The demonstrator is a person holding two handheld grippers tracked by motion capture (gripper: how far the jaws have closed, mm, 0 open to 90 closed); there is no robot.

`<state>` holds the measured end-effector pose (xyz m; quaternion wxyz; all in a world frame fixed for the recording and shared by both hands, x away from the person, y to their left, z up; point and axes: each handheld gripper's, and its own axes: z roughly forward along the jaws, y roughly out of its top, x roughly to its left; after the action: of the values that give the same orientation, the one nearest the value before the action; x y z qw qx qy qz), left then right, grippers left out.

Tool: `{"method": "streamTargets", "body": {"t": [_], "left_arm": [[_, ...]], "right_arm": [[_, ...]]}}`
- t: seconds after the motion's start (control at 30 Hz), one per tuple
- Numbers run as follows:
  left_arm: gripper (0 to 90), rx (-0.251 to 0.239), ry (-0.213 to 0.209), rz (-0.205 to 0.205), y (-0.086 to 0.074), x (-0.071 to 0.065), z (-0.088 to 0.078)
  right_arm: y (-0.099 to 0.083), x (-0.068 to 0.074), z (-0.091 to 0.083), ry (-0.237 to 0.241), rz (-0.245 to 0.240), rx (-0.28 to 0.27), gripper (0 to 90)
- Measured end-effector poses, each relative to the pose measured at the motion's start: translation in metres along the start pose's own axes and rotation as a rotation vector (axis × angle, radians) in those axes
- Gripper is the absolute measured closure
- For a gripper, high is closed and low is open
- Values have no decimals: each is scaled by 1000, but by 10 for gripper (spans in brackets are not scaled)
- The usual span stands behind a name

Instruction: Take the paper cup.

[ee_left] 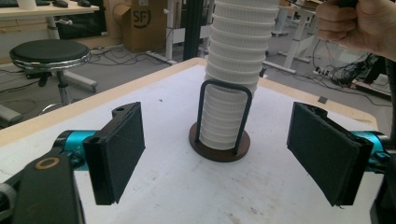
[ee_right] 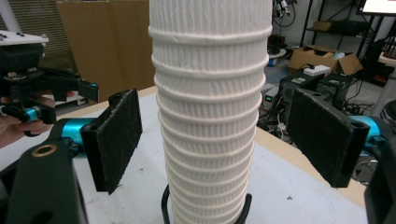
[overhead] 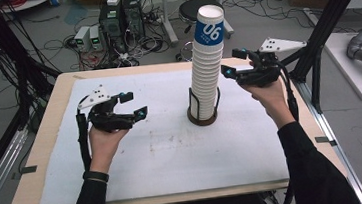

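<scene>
I take the cup stack [overhead: 207, 64] as my landmark; it is a tall column of nested white ribbed paper cups, leaning slightly, and its top cup [overhead: 210, 25] carries a blue band with white numerals; the stack stands in a dark wire holder [overhead: 203, 112] with a round brown base, which sits on the white mat [overhead: 163, 144] a little right of the mat's middle.

My right gripper [overhead: 235, 62] hangs just to the right of the stack, about halfway up it, carried by the right hand [overhead: 268, 93]; its jaws are spread apart and grip nothing; in the right gripper view the stack [ee_right: 210, 107] rises between the two black pads [ee_right: 114, 135] with a clear gap on either side, so the pads do not touch the cups.

My left gripper [overhead: 133, 104] is well to the left of the stack, low over the mat, in the left hand [overhead: 103, 139]; its jaws also stand apart with nothing between them; in the left gripper view the holder [ee_left: 219, 144] and the lower cups [ee_left: 229, 93] lie ahead, beyond the pads [ee_left: 119, 149], and the right hand [ee_left: 359, 23] shows at the upper right, beside the stack.

The mat lies on a wooden table [overhead: 47, 145]; behind the stack, past the table's far edge, stands a black round stool [overhead: 195, 7] on the floor.
</scene>
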<state>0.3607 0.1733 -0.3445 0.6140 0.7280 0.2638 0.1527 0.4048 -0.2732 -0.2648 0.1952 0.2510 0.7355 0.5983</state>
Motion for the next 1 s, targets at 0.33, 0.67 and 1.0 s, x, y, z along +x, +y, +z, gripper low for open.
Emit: {"method": "streamTargets", "body": {"t": [0.33,0.67,1.0], "left_arm": [[189,1,-11,-2,1,-2,2],[189,4,-24,0,2,-4,4],[189,7,-48,1,6,-8,10]], "right_arm": [[13,0,21,6,-11,36,187],[19,2,32,9,0,34,176],[18,-1,43,16,20,36,141]]}}
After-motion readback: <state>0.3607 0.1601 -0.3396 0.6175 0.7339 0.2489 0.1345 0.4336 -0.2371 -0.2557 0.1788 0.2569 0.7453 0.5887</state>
